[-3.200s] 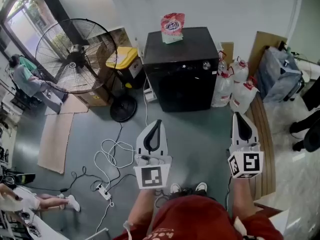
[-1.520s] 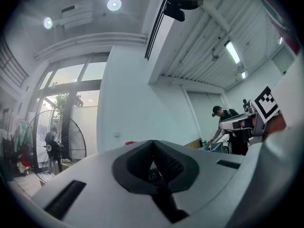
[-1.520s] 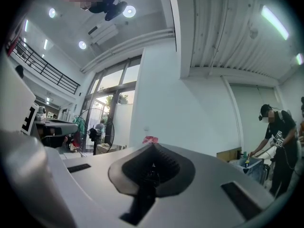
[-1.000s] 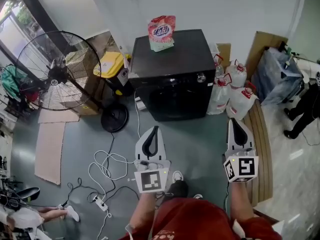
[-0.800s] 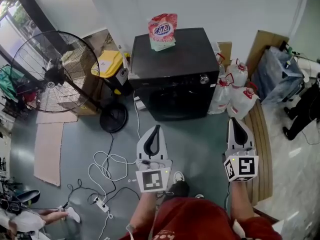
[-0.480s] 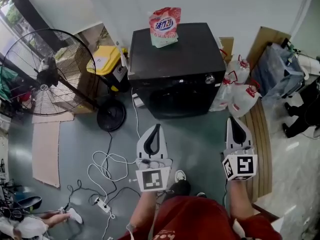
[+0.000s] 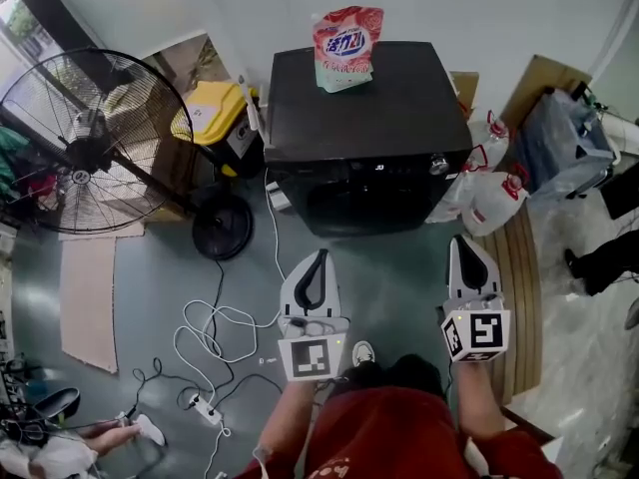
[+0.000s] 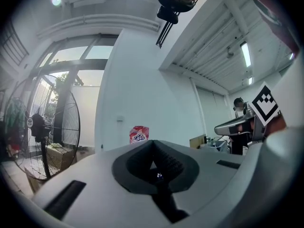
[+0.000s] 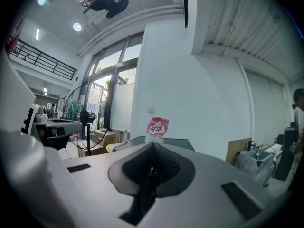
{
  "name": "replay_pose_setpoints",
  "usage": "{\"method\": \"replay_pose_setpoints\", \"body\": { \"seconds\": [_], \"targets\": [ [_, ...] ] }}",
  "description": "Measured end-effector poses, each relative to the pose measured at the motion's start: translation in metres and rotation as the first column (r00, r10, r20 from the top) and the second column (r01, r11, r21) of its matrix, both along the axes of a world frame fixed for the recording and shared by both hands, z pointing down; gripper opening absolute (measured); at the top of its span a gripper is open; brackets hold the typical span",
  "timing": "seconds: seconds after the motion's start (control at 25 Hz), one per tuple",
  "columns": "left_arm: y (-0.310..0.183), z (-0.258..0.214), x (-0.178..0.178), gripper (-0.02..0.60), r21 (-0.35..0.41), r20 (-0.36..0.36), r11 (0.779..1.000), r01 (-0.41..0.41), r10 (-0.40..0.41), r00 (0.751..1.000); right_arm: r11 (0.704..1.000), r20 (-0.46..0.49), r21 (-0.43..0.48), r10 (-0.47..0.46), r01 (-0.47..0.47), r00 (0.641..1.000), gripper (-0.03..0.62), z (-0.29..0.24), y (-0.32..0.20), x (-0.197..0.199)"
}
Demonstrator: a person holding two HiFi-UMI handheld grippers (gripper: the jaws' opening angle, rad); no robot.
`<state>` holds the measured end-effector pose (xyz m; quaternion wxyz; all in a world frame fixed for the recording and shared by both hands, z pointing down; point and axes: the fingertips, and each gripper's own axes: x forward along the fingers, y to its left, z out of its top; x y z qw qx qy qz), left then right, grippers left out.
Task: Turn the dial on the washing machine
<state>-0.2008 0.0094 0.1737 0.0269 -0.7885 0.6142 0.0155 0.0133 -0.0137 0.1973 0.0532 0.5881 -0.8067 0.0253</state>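
Two pairs of jaws: both pressed together, nothing pinched in either.
Left gripper (image 7: 315,257): held level above the floor, tip aimed at the washer's front, well short of it.
Right gripper (image 7: 466,240): held about level at the right, tip aimed near the washer's right front corner, clear of it.
Dial (image 7: 437,165): small silver knob at the right end of the washer's front panel, untouched, beyond the right gripper's tip and slightly left of it.
Washer (image 7: 369,108): black front-loader against the white wall, dark round door below the panel.
Pouch (image 7: 345,46): red and white, upright at the back of the washer's top, near the wall; visible just above the closed tips in both gripper views.
Jugs (image 7: 494,193): white with red tops, on the floor just right of the washer, below the dial.
Bin (image 7: 212,123): yellow-lidded, on the floor between washer and fan.
Fan (image 7: 85,138): large, black, on a round base, left of the washer.
Cables (image 7: 225,322): white loops on the grey floor left of the left gripper, running to a power strip (image 7: 208,410).
Cardboard (image 7: 88,289): flat on the floor at far left, below the fan.
Boards (image 7: 521,297): wooden, on the floor just right of the right gripper.
Person (image 7: 399,437): red top at the bottom edge, one shoe (image 7: 362,352) on the floor between the grippers.
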Motion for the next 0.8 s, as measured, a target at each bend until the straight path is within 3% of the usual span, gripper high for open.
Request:
{"method": "replay_pose_setpoints", "body": {
  "seconds": [0.4, 0.8],
  "targets": [
    [-0.042, 0.020, 0.001, 0.009, -0.011, 0.006, 1.000, 0.016, -0.016, 1.000, 1.000, 0.008, -0.022, 0.000, 0.000, 1.000, 0.008, 0.027, -0.045, 0.004],
    [-0.127, 0.080, 0.044, 0.009, -0.078, 0.007, 0.997, 0.016, -0.016, 1.000, 0.994, 0.030, -0.098, -0.036, 0.039, 0.999, 0.008, 0.087, -0.133, 0.034]
  ]
}}
